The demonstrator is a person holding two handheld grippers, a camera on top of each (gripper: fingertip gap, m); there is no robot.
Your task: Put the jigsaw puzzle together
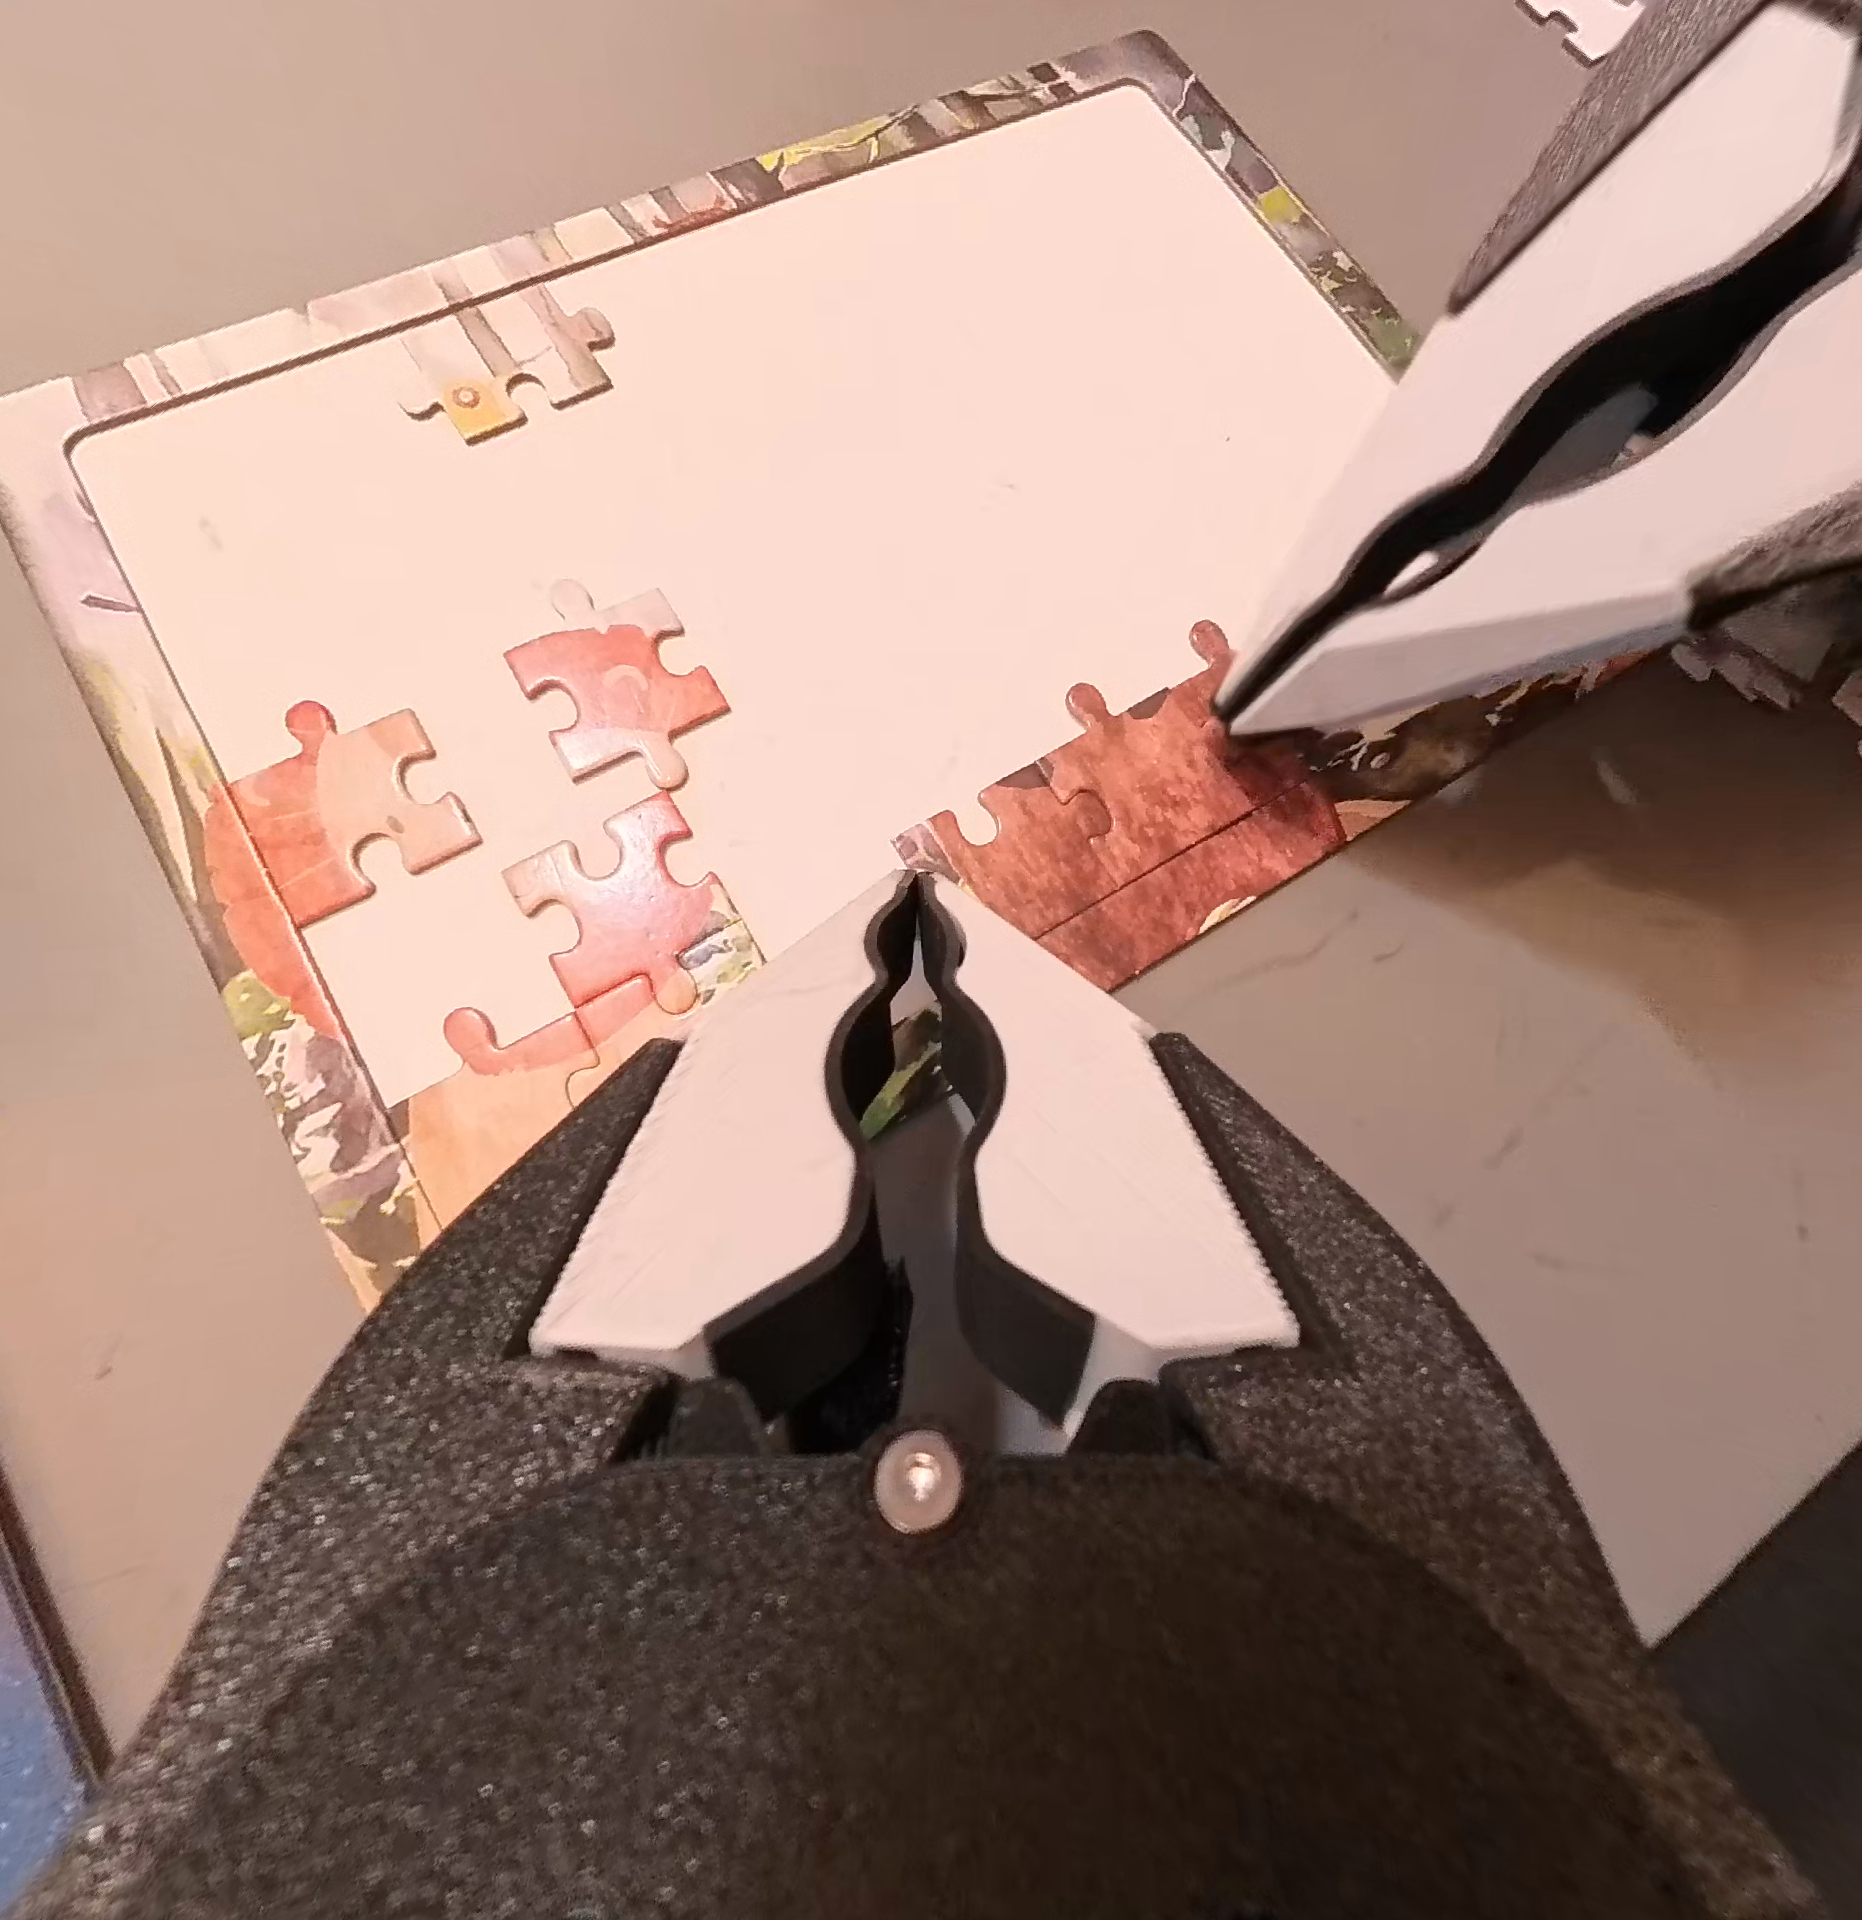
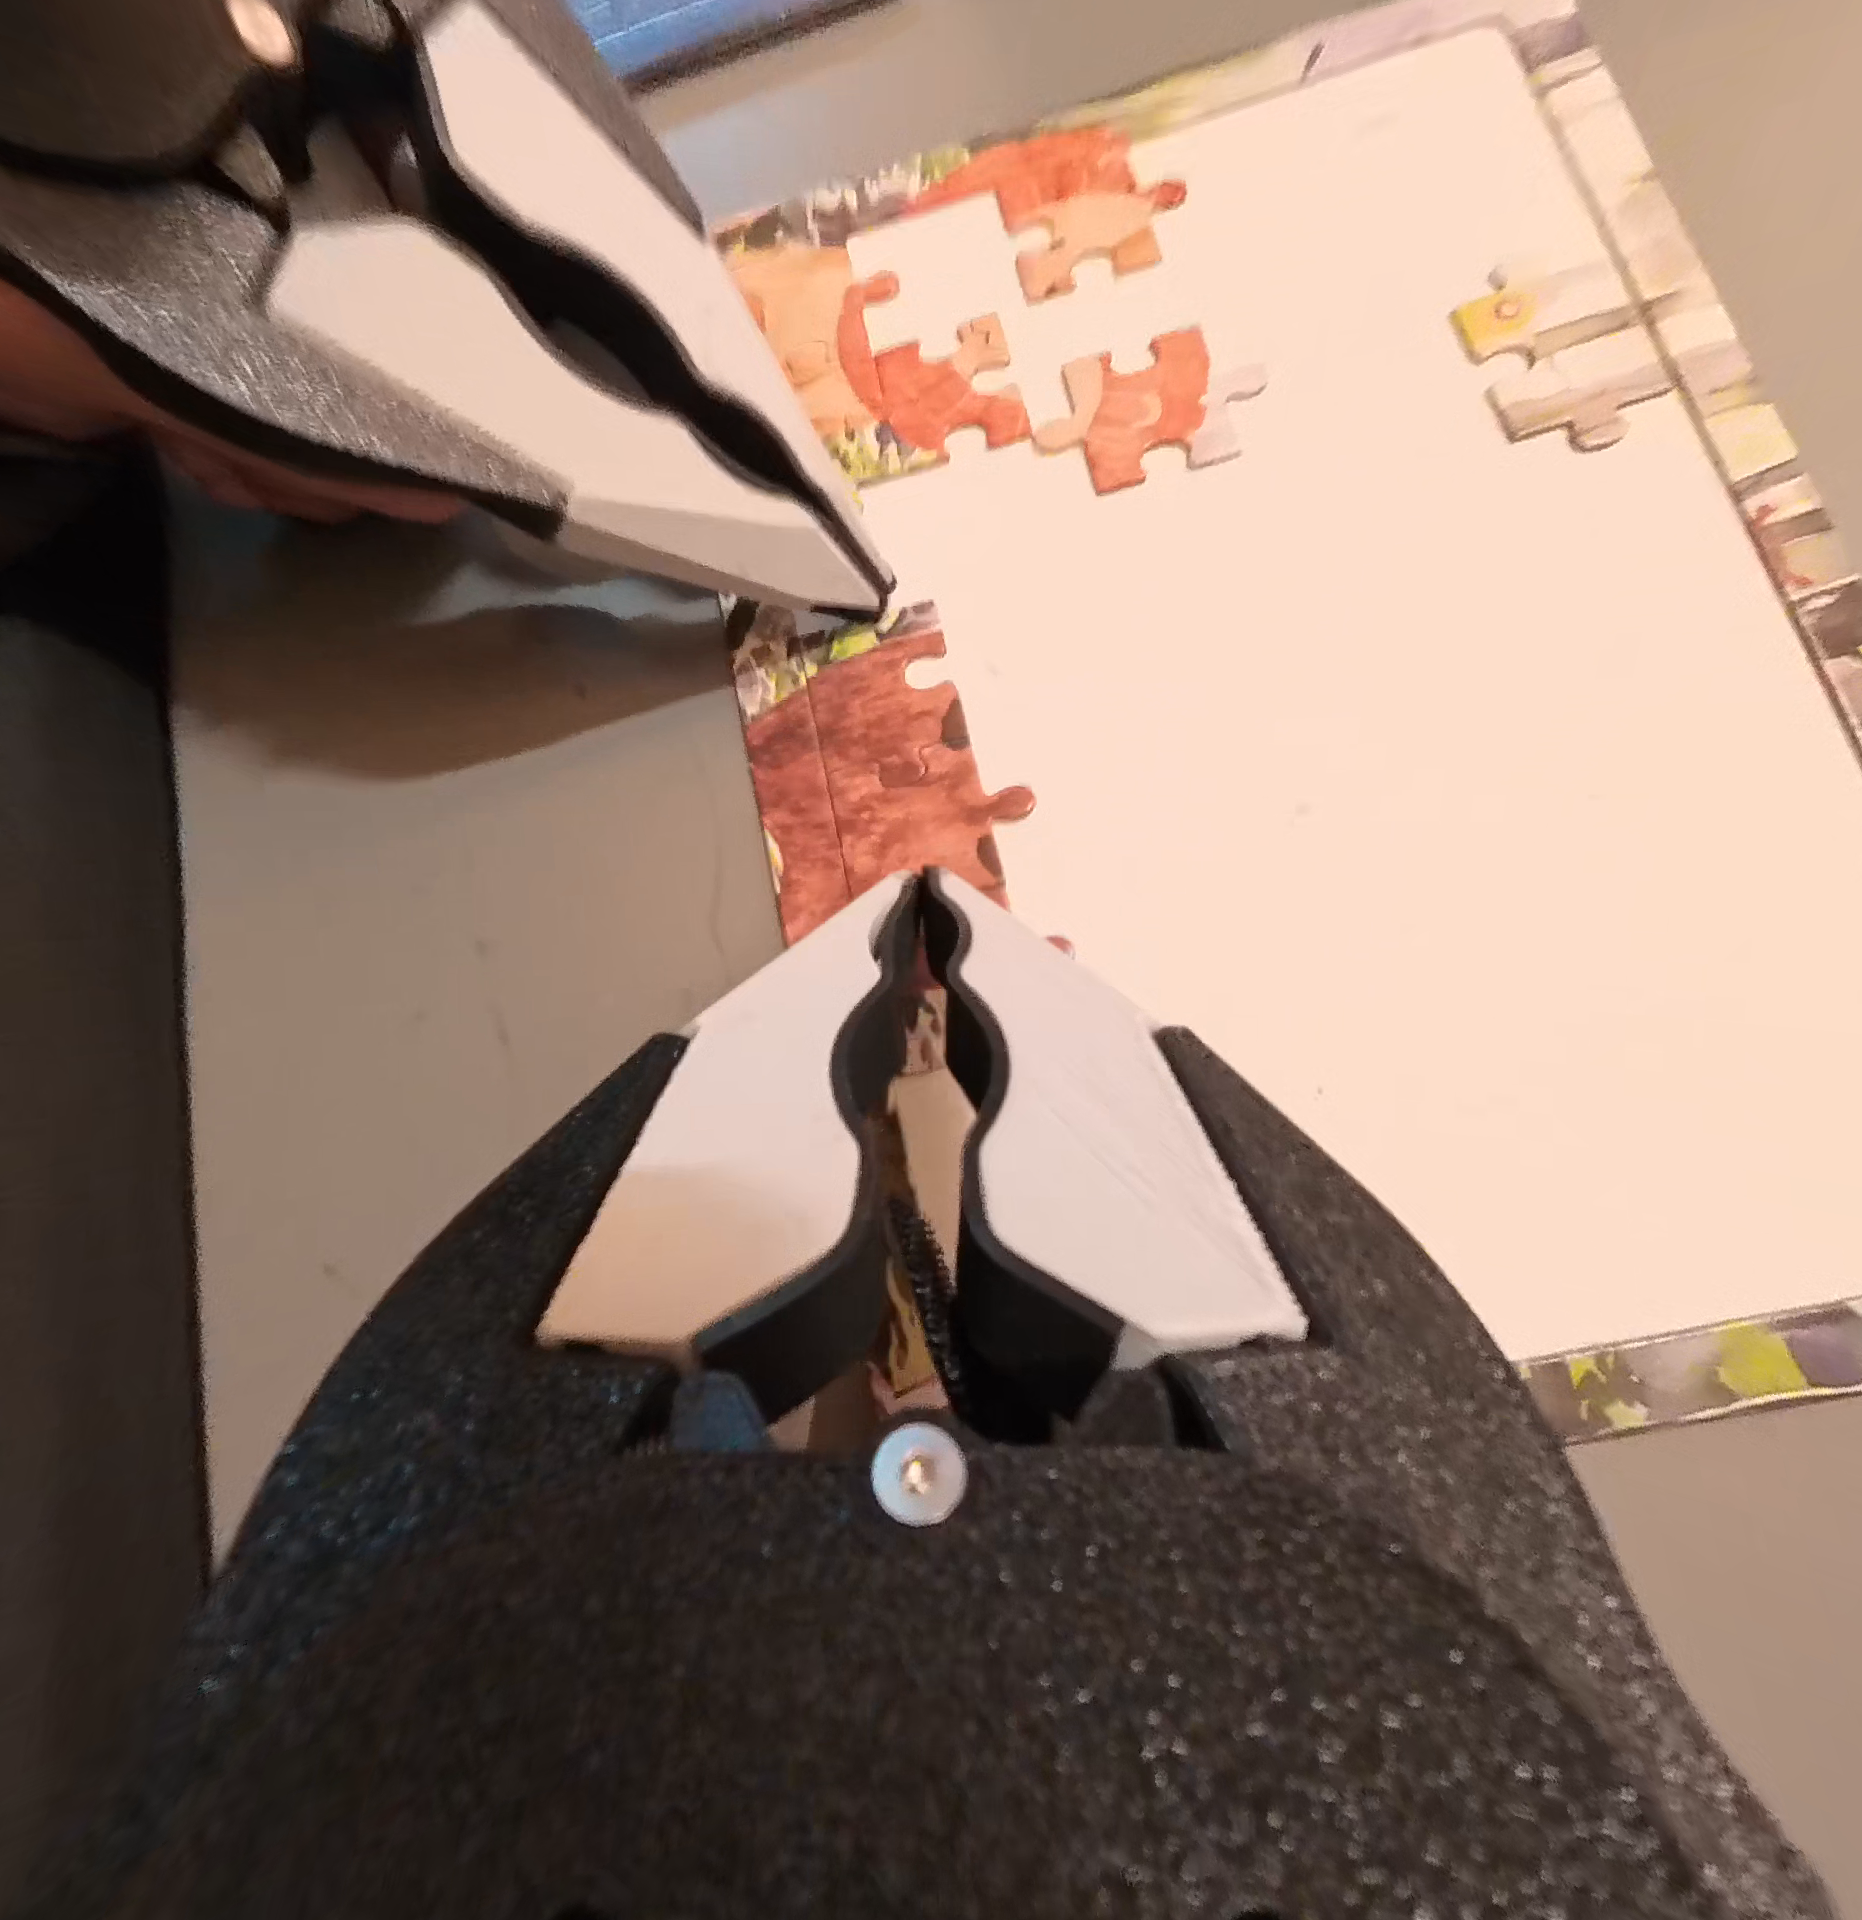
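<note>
- Your right gripper (image 2: 922, 883), jaws pinched together and empty, presses on the brown pieces (image 1: 1145, 821) seated along the puzzle tray (image 1: 906, 436)'s near edge.
- Your left gripper (image 1: 919, 883), also closed with nothing held, hovers just beside them.

1. Left gripper (image 1: 919, 883) points toward 12 o'clock in its own view, fingers pressed together at the tips.
2. Right gripper (image 1: 1228, 717) enters from 2 o'clock, angled down, tips likewise closed.
</note>
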